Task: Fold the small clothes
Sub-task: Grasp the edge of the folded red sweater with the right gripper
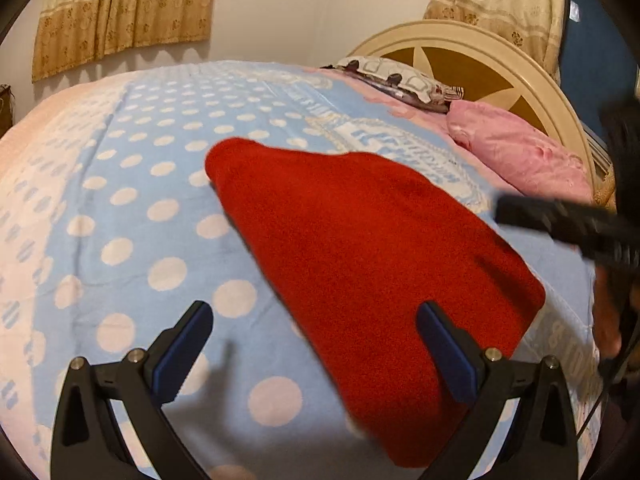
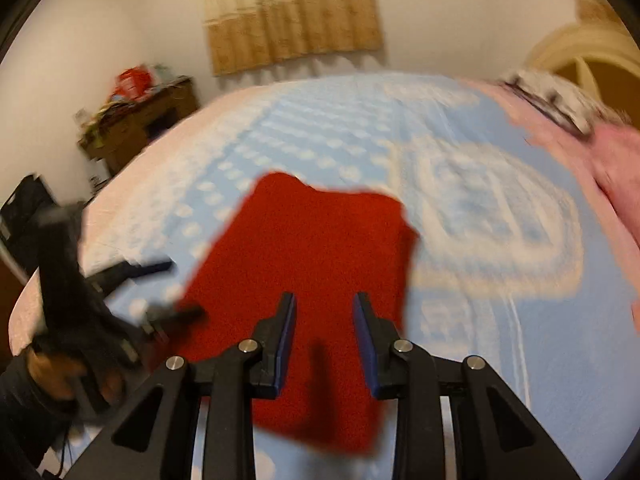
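Left wrist view: red garment lay flat on the bed, long axis running away, under the wide-open left gripper. Right wrist view (blurred): right gripper, narrow, nothing held, directly above it

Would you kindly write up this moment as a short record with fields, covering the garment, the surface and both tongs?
garment: red cloth, lying flat and folded
surface: blue blanket with white dots on a bed
left tongs: jaws wide apart, over the cloth's near edge, gripping nothing
right tongs: jaws narrowly apart and closing, above the cloth, nothing between them
background: pink pillow, headboard, curtains
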A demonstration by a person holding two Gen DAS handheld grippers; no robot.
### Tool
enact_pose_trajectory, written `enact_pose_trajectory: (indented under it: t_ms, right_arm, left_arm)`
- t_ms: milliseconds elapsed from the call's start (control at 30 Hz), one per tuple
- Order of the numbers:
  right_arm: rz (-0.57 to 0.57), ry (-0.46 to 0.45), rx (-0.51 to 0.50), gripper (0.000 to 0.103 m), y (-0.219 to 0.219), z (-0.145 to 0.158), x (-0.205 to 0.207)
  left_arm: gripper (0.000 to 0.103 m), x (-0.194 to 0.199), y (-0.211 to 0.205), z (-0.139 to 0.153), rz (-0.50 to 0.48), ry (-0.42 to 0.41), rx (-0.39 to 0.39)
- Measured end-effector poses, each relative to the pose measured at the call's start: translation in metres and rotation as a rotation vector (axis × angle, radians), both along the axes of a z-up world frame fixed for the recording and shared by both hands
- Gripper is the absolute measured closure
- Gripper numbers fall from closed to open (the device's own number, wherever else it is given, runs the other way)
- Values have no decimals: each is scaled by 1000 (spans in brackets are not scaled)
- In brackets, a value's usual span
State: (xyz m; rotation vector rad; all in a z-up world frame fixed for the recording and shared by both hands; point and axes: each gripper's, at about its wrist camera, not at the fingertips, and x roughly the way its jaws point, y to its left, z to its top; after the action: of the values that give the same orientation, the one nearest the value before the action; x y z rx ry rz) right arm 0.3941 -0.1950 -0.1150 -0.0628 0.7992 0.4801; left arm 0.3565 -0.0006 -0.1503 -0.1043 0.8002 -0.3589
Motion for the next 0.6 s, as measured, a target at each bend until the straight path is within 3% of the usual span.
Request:
enact_pose_trajectory:
  t_ms: [67,167,233,267,333,433,600]
  right_arm:
    - [41,28,-34,72,23,-1,27]
    - [81,148,-101,72,48,-22,69]
    - [20,176,-196,72,46,-39,88]
    - [-7,234,-182,72,36,-51,97]
    - [-28,267,-68,73,15,-57,95]
    - [-42,231,-5,73,-9,-60,75]
    - [-55,192,4,73,-8,-62,69]
  left_arm:
    - [0,0,-1,1,1,2,7]
    - [0,-3,0,8,8,-8,11]
    - [0,-5,1,10,9,-9,11]
    - [0,-6,2,9,2,-6,3]
    - [0,-6,0,4,-14,17,-8]
    - [0,-3,-5,-5,-32,43,-28]
    - [0,-2,-8,-8,-22,66,-17]
